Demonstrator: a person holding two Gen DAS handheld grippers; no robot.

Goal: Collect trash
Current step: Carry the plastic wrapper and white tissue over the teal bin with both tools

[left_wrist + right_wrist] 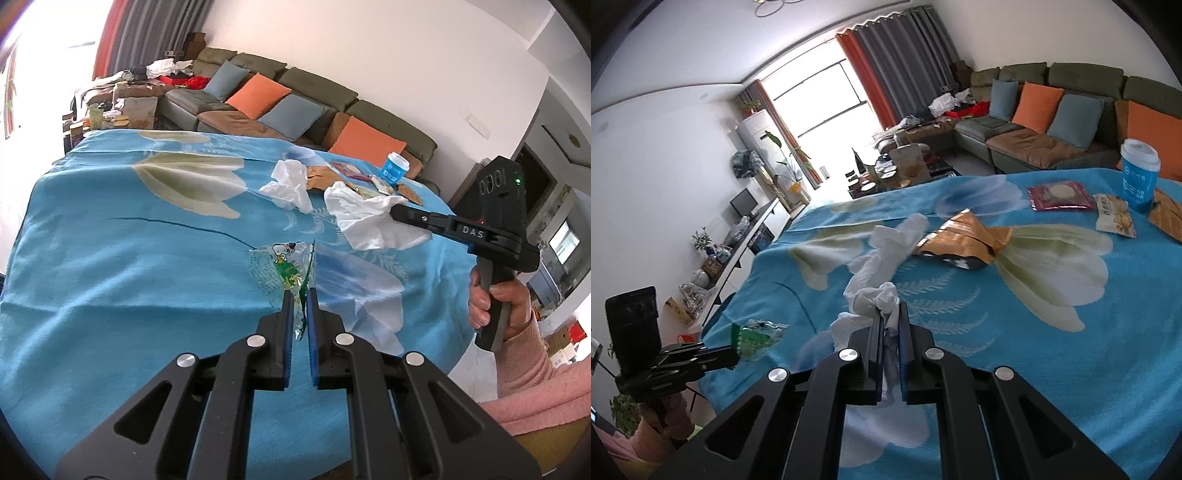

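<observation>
Two grips show. Left wrist view: left gripper [300,295] pinches a clear printed wrapper [286,267]; bare blue tablecloth [110,277] spreads leftward. Right wrist view: right gripper [891,312] clamps crumpled white tissue [875,299]; gold snack bag [960,240] and blue paper cup [1139,175] lie beyond.

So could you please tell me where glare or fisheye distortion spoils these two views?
Left wrist view: the window at upper left is blown out white, the table edge bows, and black vignette fills the corners. Right wrist view: the window is overexposed and the ceiling line curves; the tissue stays sharp.
</observation>
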